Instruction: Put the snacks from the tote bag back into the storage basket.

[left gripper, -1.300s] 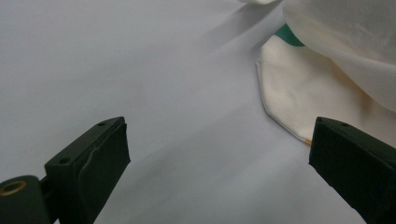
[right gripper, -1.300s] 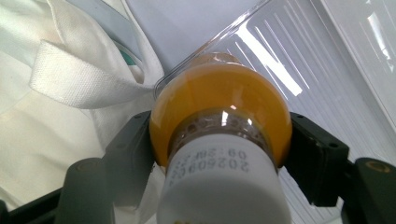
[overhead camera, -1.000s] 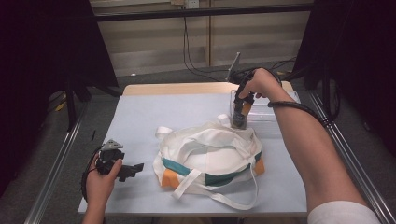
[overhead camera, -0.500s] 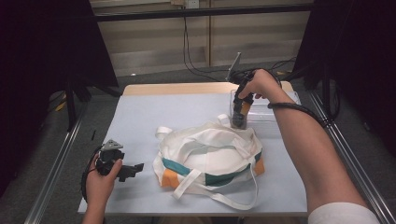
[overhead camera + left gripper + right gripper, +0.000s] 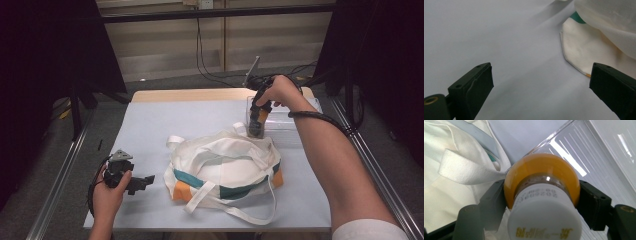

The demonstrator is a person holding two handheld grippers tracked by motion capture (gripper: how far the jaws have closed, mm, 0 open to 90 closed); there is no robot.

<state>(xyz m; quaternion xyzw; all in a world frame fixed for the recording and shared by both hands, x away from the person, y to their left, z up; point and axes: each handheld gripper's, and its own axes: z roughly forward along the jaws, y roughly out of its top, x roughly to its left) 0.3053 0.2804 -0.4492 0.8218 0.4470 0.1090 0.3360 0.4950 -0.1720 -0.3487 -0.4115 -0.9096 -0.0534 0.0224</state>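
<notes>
Bottle (image 5: 541,185) at clear bin (image 5: 584,152) edge

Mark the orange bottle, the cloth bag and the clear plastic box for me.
orange bottle (image 5: 541,168), right gripper view, on its orange shoulder.
cloth bag (image 5: 235,160), high view, on its white top panel.
clear plastic box (image 5: 584,152), right gripper view, on its ribbed clear wall.

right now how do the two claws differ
The right claw is shut on a bottle, orange with a white cap, and points down over the clear box. The left claw is open and empty, low over the table beside the bag. Both have black jaws.
</notes>
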